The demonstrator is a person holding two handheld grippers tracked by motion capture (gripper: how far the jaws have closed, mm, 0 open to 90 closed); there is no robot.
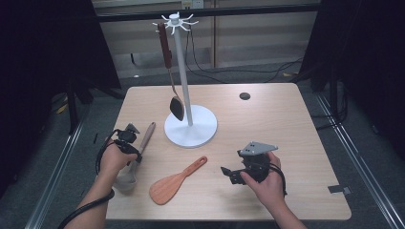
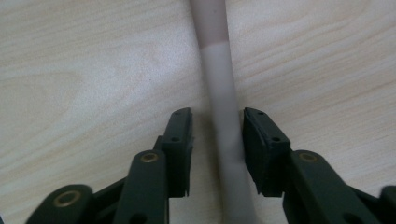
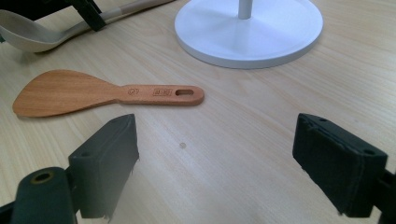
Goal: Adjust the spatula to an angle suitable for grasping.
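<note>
Left claw point(image 2: 217, 140) pointing down, jaws narrowed but not clamped; right claw point(image 3: 215, 163) wide open, held low.

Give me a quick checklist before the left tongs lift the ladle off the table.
1. Ladle handle between the left tongs: ok.
2. Pads pressing the handle: not ok, gaps remain on both sides.
3. Handle centred between jaws: ok, roughly.
4. Right tongs open and apart from the ladle: ok.
5. Spatula clear of the ladle: ok.
6. Free hook on the stand: ok, one spoon hangs there.
</note>
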